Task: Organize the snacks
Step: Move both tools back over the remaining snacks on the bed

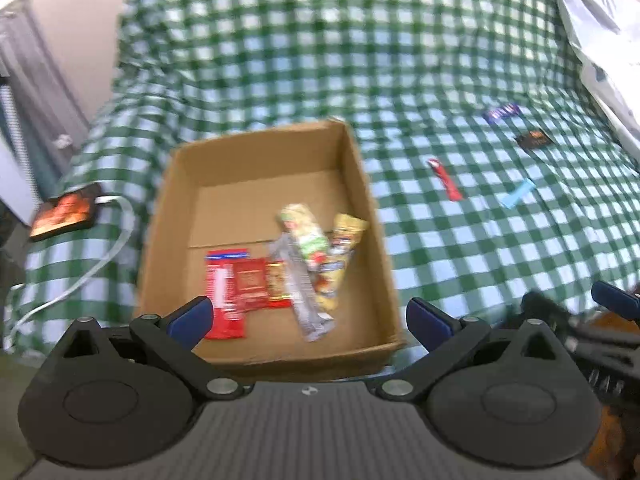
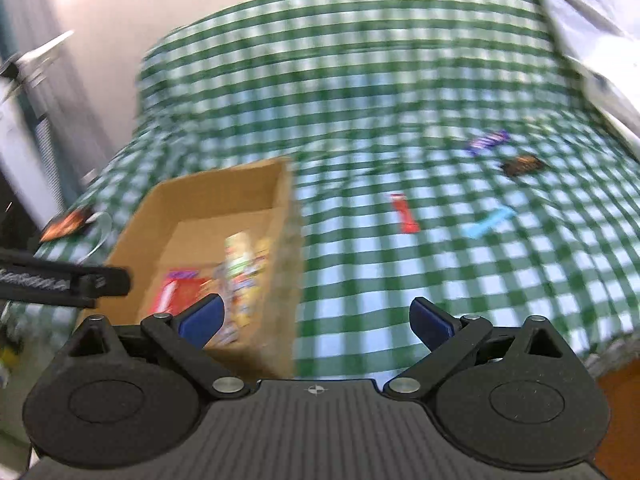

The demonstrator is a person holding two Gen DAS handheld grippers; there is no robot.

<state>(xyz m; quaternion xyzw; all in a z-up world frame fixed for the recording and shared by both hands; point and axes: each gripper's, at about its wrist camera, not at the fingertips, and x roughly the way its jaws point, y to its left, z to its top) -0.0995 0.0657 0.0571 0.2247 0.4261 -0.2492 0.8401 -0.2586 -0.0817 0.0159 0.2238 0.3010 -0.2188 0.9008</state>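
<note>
Both grippers are empty with fingers spread wide. The left gripper point(image 1: 308, 316) hovers over the near edge of the cardboard box point(image 1: 360, 184) holding several snacks. The right gripper point(image 2: 316, 320) is right of the box; the red bar point(image 2: 405, 213) lies on the checkered cloth point(image 2: 360, 80), well beyond its fingers.

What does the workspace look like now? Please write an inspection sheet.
Surface: green checked cloth.
Job's things: cardboard box holding several snack packs; four loose on the cloth: red bar, light blue bar, purple pack, dark pack.
Clutter: phone, lit, left of the box.
Grippers: left tool open, empty; right tool open, empty.
Cables: white cable at the phone.
Surroundings: pale wall; white bag at right.
</note>
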